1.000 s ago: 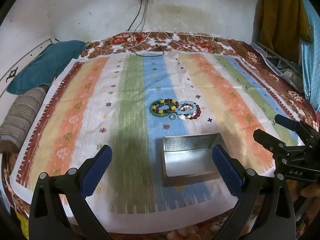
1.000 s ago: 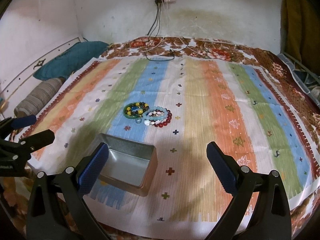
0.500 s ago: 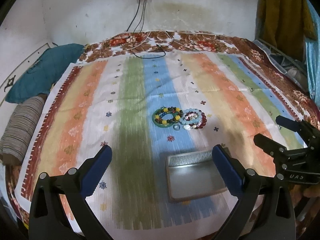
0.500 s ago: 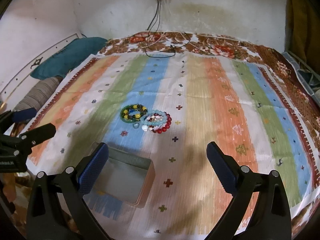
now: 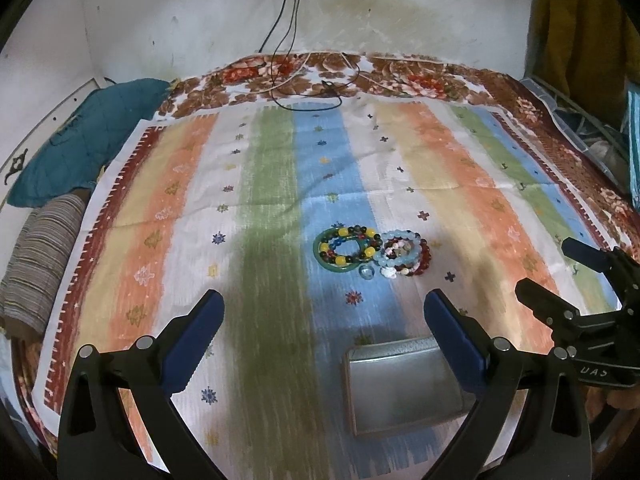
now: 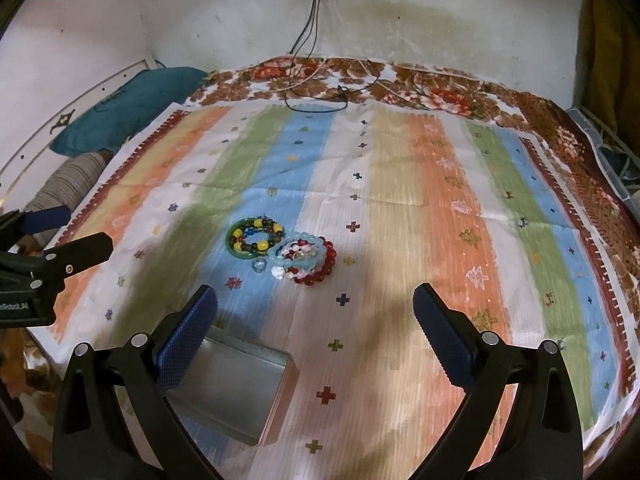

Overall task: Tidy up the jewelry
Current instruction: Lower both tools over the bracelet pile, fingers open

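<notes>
A small pile of beaded bracelets lies on the striped cloth: a green bangle with mixed yellow and dark beads [image 5: 347,247] [image 6: 254,237], and beside it pale blue and red bead bracelets [image 5: 405,253] [image 6: 306,258]. A small clear bead [image 5: 365,271] [image 6: 259,265] lies just in front. An open silver tin box [image 5: 402,386] [image 6: 236,388] sits nearer to me. My left gripper [image 5: 324,332] is open and empty, above the cloth short of the pile. My right gripper [image 6: 316,324] is open and empty, to the right of the box.
The striped cloth [image 5: 460,168] covers a floral bedspread [image 5: 400,76]. A teal pillow [image 5: 84,136] and a striped bolster [image 5: 40,256] lie at the left. Cables [image 5: 308,96] trail from a wall socket at the back. Clothes hang at the right.
Both grippers have moved forward toward the bracelets. The box has slid lower in both views and the pile now looks nearer. Both grippers stay open.
</notes>
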The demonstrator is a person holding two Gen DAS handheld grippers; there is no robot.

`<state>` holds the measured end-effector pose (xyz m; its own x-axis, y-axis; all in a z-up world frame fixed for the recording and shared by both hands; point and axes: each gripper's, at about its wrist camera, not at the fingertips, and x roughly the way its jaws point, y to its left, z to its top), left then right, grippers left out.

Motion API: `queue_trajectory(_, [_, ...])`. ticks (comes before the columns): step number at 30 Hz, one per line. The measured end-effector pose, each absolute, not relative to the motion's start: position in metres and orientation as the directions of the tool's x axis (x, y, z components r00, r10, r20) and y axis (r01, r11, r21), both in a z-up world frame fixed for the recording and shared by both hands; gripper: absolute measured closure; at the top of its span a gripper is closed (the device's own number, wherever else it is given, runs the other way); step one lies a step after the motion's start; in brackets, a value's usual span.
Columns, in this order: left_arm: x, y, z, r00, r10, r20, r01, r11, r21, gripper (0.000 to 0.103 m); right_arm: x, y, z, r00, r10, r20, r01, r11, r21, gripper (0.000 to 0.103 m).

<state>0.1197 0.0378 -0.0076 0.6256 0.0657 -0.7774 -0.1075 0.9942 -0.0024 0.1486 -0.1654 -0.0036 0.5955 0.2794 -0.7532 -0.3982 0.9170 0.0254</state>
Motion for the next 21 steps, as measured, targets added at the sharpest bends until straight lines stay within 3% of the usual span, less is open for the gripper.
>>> queue_trajectory(21, [0.186, 0.059, -0.038, 0.531, 0.056, -0.846, -0.165, 0.986, -0.037, 0.006, 0.203, -0.147, -0.023, 0.533, 0.277, -0.799, -0.411, 0.911, 0.041, 0.004])
